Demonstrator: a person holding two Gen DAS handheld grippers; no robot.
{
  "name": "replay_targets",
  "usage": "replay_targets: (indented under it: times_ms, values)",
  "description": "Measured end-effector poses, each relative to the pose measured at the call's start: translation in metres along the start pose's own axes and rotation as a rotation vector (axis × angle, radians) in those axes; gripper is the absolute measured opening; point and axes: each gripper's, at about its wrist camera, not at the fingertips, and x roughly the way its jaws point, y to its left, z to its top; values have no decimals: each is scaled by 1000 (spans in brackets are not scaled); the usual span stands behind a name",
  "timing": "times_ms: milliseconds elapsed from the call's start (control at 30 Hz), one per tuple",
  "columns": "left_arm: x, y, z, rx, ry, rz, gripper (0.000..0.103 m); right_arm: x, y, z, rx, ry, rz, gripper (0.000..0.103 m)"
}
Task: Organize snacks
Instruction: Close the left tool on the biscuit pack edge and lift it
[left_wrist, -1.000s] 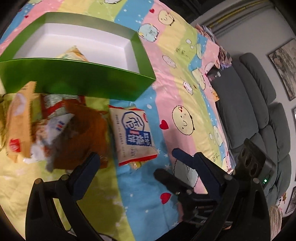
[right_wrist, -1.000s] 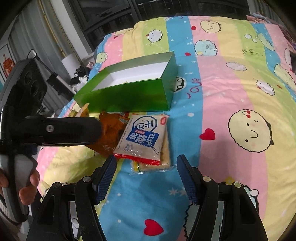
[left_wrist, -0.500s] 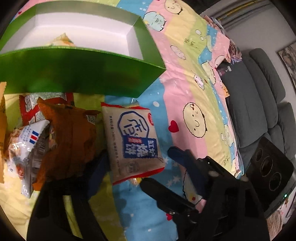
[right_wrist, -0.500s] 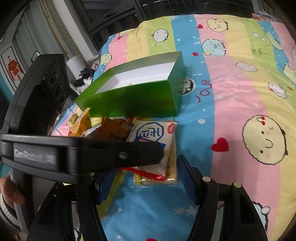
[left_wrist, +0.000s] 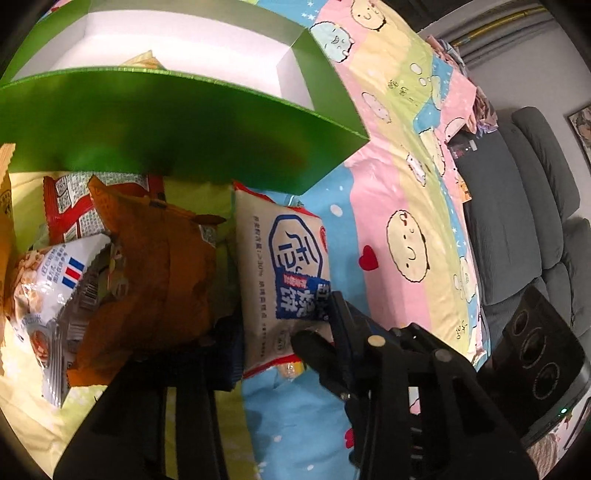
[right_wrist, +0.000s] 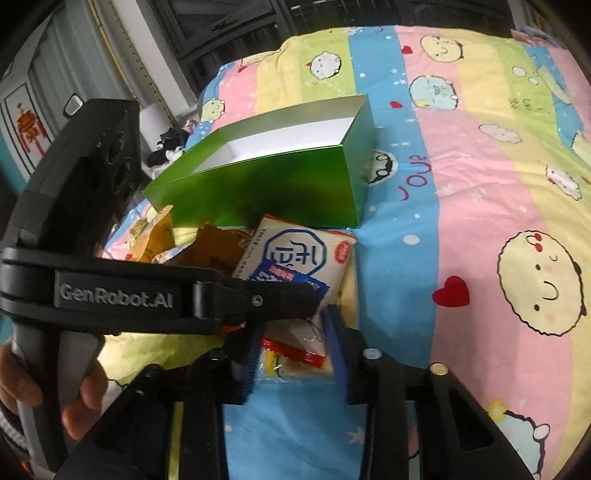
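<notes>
Both claws, left (left_wrist: 286, 345) and right (right_wrist: 291, 345), are closing on one cracker packet (right_wrist: 295, 273) at the green box's (right_wrist: 266, 192) 6 o'clock side, so opposing pulls could tear it.

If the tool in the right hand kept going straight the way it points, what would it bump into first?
The white cracker packet. The right tool already has that packet's near end between its closing jaws. Beyond it lies the green box, though depth is hard to judge.
</notes>
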Motion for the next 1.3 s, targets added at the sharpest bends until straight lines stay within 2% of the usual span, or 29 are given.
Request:
replay_targets:
  times_ms: [33, 67, 133, 300, 467, 500, 700, 867, 967, 1033, 1200, 1233, 1300]
  values:
    - [0, 0, 0, 3, -4, -8, 37, -1, -1, -1, 6, -3, 2, 23]
    - [-2, 1, 0, -1, -9, -23, 33, -2, -3, -1, 16, -5, 7, 22]
    - [-4, 3, -1, -11, -10, -39, 30, -4, -7, -3, 37, -8, 24, 17]
    - [-5, 9, -3, -37, -2, -12, 30, -4, -5, -5, 43, -1, 33, 17]
    - [-8, 11, -3, -52, 6, -22, 29, -7, -9, -7, 55, 19, 52, 18]
    - [-9, 11, -3, -58, 5, -27, 29, -7, -8, -7, 43, 24, 49, 18]
    - [-8, 12, 0, -78, 10, -31, 29, -6, 2, -10, -1, 32, 67, 39]
    - [-5, 8, 1, -76, 14, -25, 29, -4, 15, -16, -104, 9, -2, 39]
    - [-6, 11, 1, -80, 15, -29, 28, -4, 19, -17, -133, -4, -43, 31]
    - [-6, 12, 1, -85, 13, -33, 26, -5, 15, -17, -120, -7, -45, 21]
    - [-6, 11, 1, -93, 10, -50, 23, -7, 14, -19, -128, -24, -65, 10]
    - [-8, 10, 1, -90, 7, -63, 19, -8, 16, -20, -132, -33, -73, 8]
    - [-11, 6, 0, -81, 1, -71, 17, -11, 18, -22, -126, -51, -61, 7]
